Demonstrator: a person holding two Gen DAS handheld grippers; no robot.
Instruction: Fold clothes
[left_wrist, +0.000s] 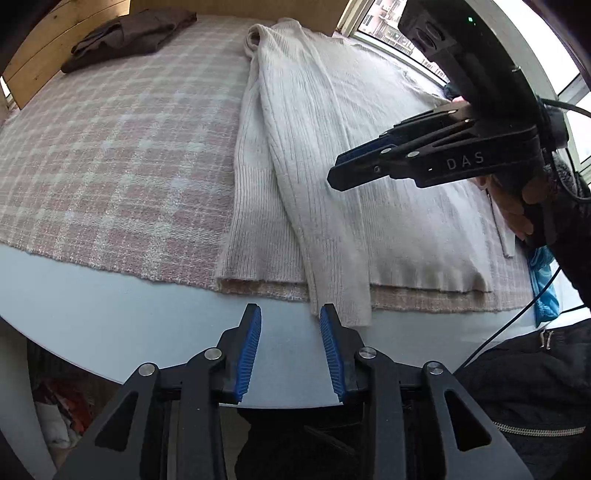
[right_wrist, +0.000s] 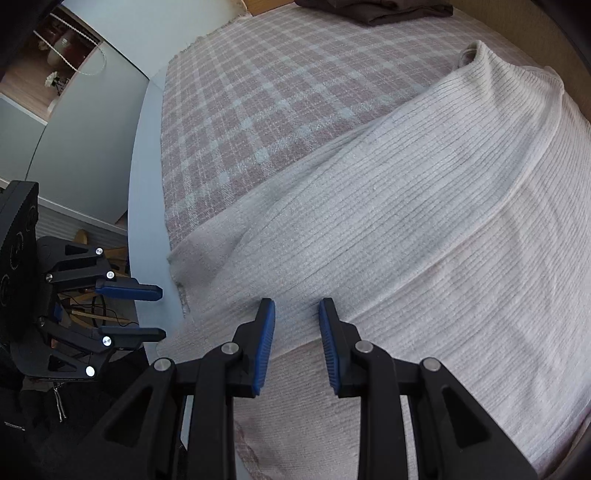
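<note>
A cream ribbed sweater lies flat on a pink plaid cloth. One sleeve is folded down over its body, and the cuff reaches past the cloth's front edge. My left gripper is open at the table's near edge, its right finger just beside that cuff, nothing between the pads. My right gripper hovers open above the sweater's sleeve, holding nothing. A folded dark brown garment rests at the far corner of the cloth.
The cloth covers a pale round table. A wooden panel stands behind it and a window at the back right. A person's hand holds the right gripper. A blue bag and a black zippered jacket are at the right.
</note>
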